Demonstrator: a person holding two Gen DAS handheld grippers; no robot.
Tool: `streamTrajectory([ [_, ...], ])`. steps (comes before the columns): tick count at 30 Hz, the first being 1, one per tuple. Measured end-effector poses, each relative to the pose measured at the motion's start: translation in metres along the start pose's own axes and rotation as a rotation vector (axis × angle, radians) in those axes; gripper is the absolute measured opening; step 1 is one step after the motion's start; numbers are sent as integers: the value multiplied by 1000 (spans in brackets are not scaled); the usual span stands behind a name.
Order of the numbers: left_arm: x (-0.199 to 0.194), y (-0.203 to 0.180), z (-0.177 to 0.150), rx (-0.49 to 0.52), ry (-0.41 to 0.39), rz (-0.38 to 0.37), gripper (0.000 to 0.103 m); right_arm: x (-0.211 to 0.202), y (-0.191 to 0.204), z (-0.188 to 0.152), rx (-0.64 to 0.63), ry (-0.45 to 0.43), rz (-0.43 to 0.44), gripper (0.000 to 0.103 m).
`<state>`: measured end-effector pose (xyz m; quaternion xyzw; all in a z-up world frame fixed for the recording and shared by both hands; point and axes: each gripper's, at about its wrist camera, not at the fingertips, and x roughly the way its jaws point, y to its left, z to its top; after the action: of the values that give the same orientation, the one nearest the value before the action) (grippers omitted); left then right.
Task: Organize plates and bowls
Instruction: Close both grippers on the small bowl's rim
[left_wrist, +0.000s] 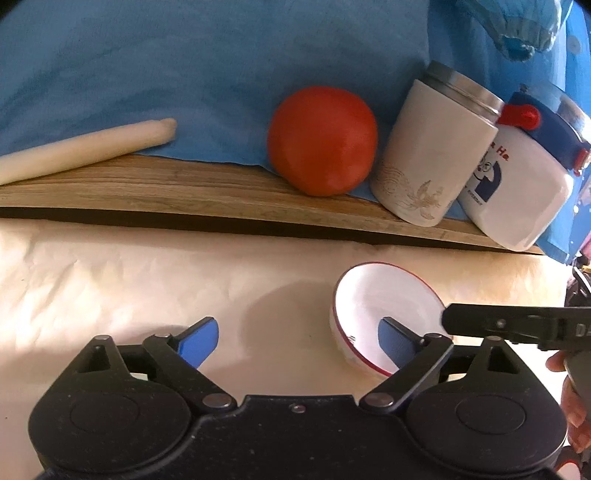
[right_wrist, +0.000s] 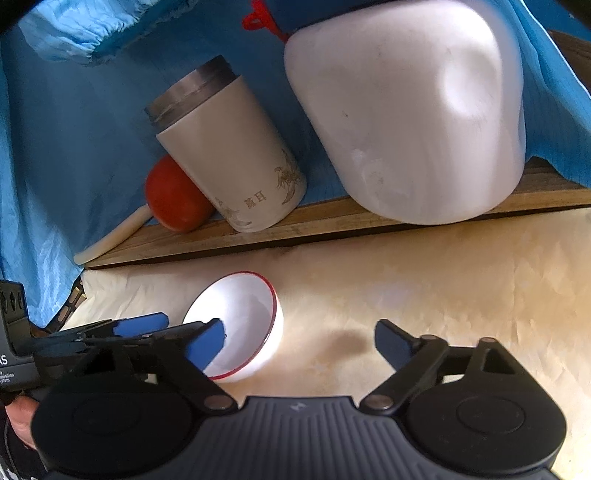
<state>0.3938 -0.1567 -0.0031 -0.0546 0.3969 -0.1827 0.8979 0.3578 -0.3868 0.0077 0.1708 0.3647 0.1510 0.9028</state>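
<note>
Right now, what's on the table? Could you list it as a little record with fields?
bowl: white, red rim, upright on cream cloth
left gripper: open, its right finger over the bowl
right gripper: open, its left finger over the bowl
shelf: wooden board behind the bowl
on shelf: tomato, white cup, jar with blue lid, pale stick
</note>
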Motion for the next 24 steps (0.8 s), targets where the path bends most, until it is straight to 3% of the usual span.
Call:
streamTrajectory([
  [7,4,-2,-1,-6,11,-49,68,3,1,-3,17,10,40,78],
  [13,6,-4,-1,-10,22,-83,47,7,0,-4,37,35,77,64],
  [24,7,-2,-2,-49,36,-149,31,13,-1,-6,65,61,123,36],
])
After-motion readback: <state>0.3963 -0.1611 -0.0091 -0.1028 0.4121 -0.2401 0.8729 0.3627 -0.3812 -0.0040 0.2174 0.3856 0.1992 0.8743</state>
